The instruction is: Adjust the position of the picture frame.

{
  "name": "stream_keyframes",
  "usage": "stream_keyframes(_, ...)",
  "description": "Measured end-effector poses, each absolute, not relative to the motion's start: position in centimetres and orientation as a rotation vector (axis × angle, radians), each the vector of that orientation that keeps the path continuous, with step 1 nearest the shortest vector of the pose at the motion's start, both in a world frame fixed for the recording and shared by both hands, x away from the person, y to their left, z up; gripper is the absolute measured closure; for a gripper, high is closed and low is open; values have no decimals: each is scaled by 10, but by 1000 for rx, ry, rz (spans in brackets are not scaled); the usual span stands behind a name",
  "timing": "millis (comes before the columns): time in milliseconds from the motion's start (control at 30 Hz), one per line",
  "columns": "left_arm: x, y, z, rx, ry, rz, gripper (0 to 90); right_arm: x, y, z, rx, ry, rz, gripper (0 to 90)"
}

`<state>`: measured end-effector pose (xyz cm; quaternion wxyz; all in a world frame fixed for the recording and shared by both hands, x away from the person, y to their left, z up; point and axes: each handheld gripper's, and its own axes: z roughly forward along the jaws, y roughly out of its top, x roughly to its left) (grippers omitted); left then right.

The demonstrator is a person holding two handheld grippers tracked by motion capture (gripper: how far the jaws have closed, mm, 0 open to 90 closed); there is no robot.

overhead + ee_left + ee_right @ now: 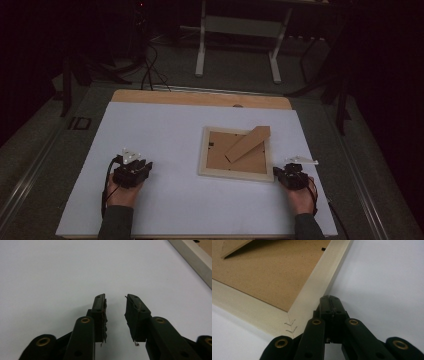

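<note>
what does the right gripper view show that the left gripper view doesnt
Right gripper view: the right tool with jaws shut, its tip at the outer edge of the picture frame near a corner, plus the brown backing board, part of the fold-out stand and the stapled corner joint.

Left gripper view: the left tool with jaws apart and nothing between them, over bare white table.

Both: the white table surface and a stretch of the pale frame rail, which in the left gripper view sits far off at the top right corner.

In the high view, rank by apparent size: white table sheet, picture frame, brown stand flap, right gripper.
1. white table sheet
2. picture frame
3. and 4. brown stand flap and right gripper: look alike, unranked.
</note>
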<state>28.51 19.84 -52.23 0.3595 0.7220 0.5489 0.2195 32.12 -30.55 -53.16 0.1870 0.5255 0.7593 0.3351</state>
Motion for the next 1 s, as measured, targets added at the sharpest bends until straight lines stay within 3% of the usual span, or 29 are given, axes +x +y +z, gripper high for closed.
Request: stream_keyframes(1000,285,197,-524,1879,1409,555,685,317,-291,-531,1365,2242,950,900)
